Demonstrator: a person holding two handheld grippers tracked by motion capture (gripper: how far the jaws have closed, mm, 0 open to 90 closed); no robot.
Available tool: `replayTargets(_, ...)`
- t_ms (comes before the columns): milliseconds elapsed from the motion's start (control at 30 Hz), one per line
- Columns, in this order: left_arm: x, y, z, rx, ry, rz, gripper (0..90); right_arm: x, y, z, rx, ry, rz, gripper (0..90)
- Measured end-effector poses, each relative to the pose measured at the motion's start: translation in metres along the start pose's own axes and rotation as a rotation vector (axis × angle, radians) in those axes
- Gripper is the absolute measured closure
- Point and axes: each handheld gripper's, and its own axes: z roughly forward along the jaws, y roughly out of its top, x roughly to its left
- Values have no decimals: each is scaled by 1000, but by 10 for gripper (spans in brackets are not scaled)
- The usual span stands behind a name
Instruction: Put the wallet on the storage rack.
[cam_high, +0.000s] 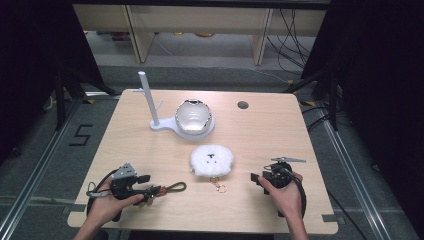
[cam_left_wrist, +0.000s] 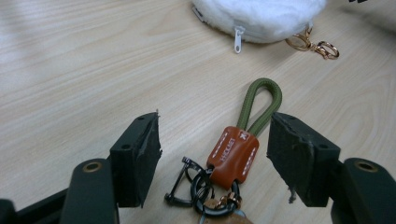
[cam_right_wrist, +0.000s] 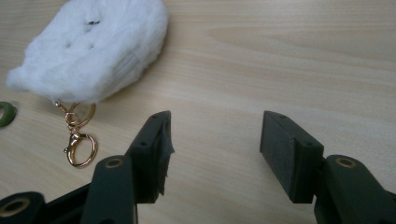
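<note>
A keychain with an orange leather tab, a green cord loop and dark metal rings lies flat on the wooden table. My left gripper stands open around it, and neither pad touches the tab. From above, the keychain sits just right of the left gripper at the front left. A white fluffy pouch with a gold clasp lies mid-table. The same pouch and clasp appear up and left of my right gripper, which is open over bare wood. The right gripper rests at the front right.
A white stand with an upright pole sits at the back of the table, and a pearly rounded purse rests on its base. A round cable hole is at the back right. Bare wood lies between the pouch and the right gripper.
</note>
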Motion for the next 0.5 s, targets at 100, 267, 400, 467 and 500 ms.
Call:
replayTargets(100, 0, 2, 1, -2, -4, 2, 341, 1, 1, 2, -2, 18, 8, 462)
replayTargets(267, 2, 4, 2, -3, 10, -10, 343, 7, 8, 2, 33, 23, -7, 523)
replayTargets(400, 3, 4, 2, -13, 21, -18, 346, 10, 12, 3, 55, 44, -3, 556)
replayTargets(467, 4, 4, 1, -9, 35, -13, 346, 16, 15, 4, 104, 21, 39, 566)
replayTargets(500, 6, 3, 1, -3, 32, -12, 346, 16, 15, 4, 104, 21, 39, 566)
